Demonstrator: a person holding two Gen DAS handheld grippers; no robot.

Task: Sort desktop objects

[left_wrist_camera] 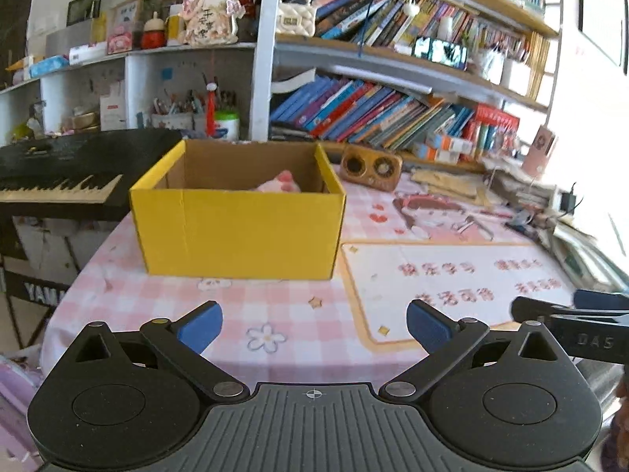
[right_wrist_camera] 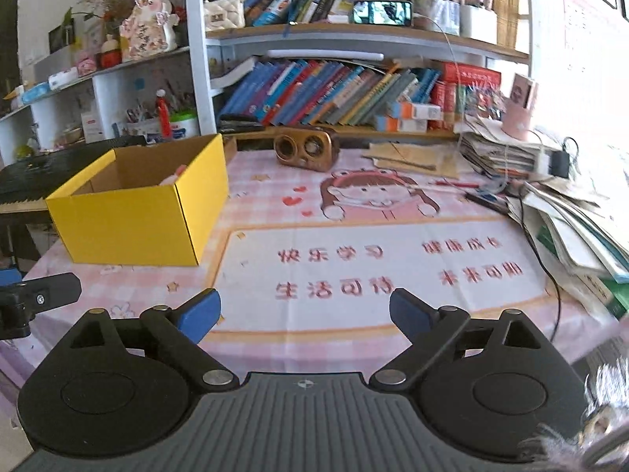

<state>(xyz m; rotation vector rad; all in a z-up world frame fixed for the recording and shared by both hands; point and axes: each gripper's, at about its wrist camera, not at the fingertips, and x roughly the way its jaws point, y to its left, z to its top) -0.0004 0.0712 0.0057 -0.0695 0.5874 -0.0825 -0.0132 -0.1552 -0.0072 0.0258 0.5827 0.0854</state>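
Observation:
A yellow cardboard box [left_wrist_camera: 240, 232] stands open on the pink checked desk mat [left_wrist_camera: 275, 314], straight ahead of my left gripper [left_wrist_camera: 314, 324]. A pink soft toy [left_wrist_camera: 281, 183] lies inside it. My left gripper is open and empty, well short of the box. My right gripper [right_wrist_camera: 304, 312] is open and empty over the white panel of the mat [right_wrist_camera: 373, 267]; the box [right_wrist_camera: 133, 220] is to its left, with a bit of the pink toy [right_wrist_camera: 175, 175] showing. A brown wooden speaker [right_wrist_camera: 306, 147] stands at the back of the desk.
A black keyboard [left_wrist_camera: 59, 173] stands left of the desk. Shelves of books [left_wrist_camera: 373, 114] run along the back. Stacked papers and a cable [right_wrist_camera: 550, 212] crowd the right side. Small items [left_wrist_camera: 471, 226] lie on the mat at the right. The other gripper shows at each view's edge [left_wrist_camera: 570, 314].

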